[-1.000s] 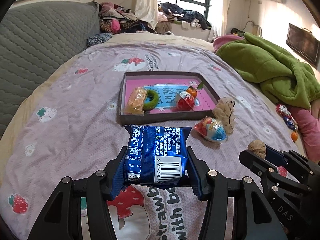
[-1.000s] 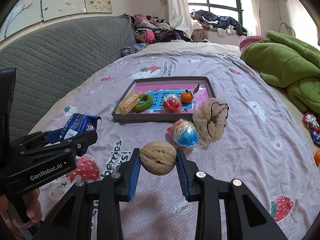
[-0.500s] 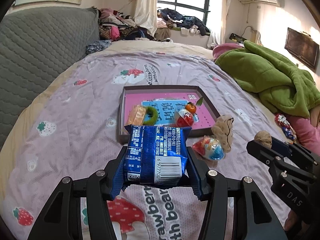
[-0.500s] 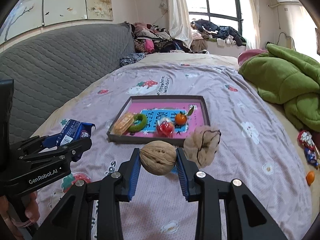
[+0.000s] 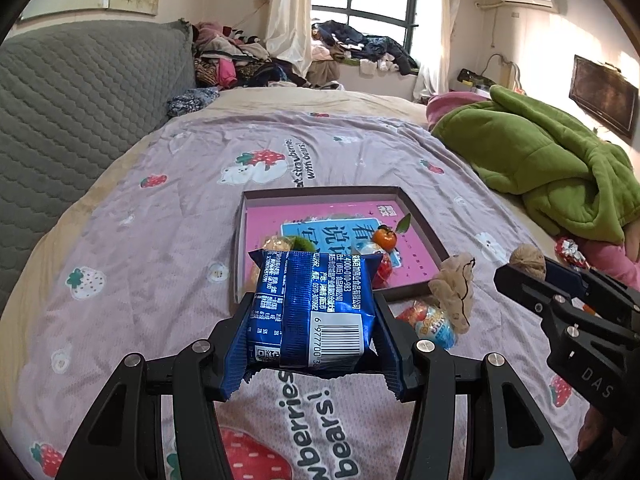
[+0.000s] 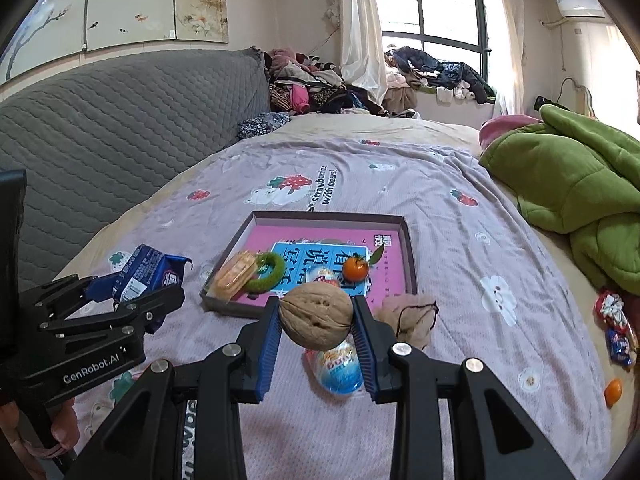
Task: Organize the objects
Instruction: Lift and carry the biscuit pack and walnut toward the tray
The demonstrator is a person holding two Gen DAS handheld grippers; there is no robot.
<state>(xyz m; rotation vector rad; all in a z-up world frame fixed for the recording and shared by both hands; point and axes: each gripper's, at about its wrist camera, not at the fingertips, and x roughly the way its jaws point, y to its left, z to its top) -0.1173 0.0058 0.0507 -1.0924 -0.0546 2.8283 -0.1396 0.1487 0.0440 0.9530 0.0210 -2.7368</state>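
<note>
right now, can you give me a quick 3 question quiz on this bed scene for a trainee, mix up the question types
1. True or false: the left gripper is shut on the blue snack packet.
2. Multiple choice: what does the right gripper hold? A) a small orange fruit B) a walnut C) a green ring
3. Fill in: the foil-wrapped egg lies on the bedspread, ______ the tray.

Key
1. True; the packet sits clamped between both fingers.
2. B; the walnut is pinched between the blue pads, while the small orange fruit and green ring lie in the tray.
3. Outside, just in front of its near rim.
</note>
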